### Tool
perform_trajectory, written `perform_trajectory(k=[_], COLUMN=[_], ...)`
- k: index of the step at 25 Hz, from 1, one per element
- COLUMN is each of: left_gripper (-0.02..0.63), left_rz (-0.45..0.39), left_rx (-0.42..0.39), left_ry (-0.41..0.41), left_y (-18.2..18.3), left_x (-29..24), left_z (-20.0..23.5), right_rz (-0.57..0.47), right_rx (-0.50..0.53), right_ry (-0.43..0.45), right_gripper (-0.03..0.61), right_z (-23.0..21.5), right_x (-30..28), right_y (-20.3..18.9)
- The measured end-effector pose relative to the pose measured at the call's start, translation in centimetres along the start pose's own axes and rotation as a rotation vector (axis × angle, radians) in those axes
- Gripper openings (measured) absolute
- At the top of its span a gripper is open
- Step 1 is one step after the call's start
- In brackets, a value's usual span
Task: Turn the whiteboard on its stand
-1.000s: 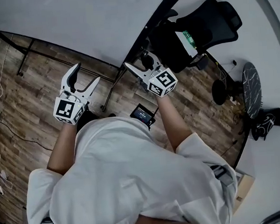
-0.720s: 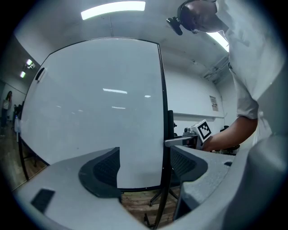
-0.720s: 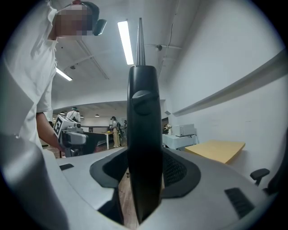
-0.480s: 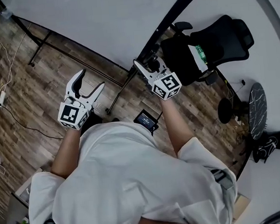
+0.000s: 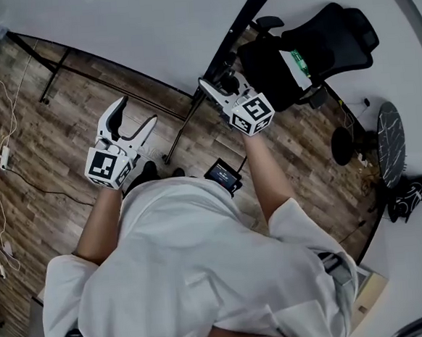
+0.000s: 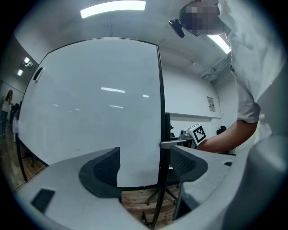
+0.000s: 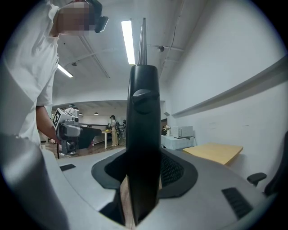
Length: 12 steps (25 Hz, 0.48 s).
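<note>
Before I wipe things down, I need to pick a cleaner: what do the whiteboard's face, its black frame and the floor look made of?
Whiteboard face: smooth glossy white, likely coated steel or melamine; it mirrors the ceiling lights.
Black frame: satin black, plastic or painted metal, can't tell which.
Floor: matte wood-look planks; real wood or laminate unclear.

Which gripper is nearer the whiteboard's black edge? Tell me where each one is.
Right. The right gripper has just closed its jaws on the whiteboard's black edge; the left gripper, open, hangs apart from it, off to its left.
</note>
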<state>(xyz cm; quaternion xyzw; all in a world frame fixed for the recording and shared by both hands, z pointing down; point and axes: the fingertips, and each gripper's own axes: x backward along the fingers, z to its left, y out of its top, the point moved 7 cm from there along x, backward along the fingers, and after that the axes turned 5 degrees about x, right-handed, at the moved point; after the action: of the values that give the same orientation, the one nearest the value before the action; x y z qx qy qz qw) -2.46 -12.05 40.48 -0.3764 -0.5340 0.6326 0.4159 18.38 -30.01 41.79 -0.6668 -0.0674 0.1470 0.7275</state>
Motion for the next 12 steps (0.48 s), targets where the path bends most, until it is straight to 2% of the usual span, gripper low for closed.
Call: perform_trajectory(k=[12], left_gripper=[0.355], left_rz=[0.011], left_rx=[0.000], left_ry=[-0.118], left_y=[0.25], left_x=[-0.94], left_z=[-0.35], right_rz=[0.021], right_rx=[-0.004], right_ry=[-0.010], right_gripper=[0.179], right_z=[0.31], right_x=[0.93], right_y=[-0.08])
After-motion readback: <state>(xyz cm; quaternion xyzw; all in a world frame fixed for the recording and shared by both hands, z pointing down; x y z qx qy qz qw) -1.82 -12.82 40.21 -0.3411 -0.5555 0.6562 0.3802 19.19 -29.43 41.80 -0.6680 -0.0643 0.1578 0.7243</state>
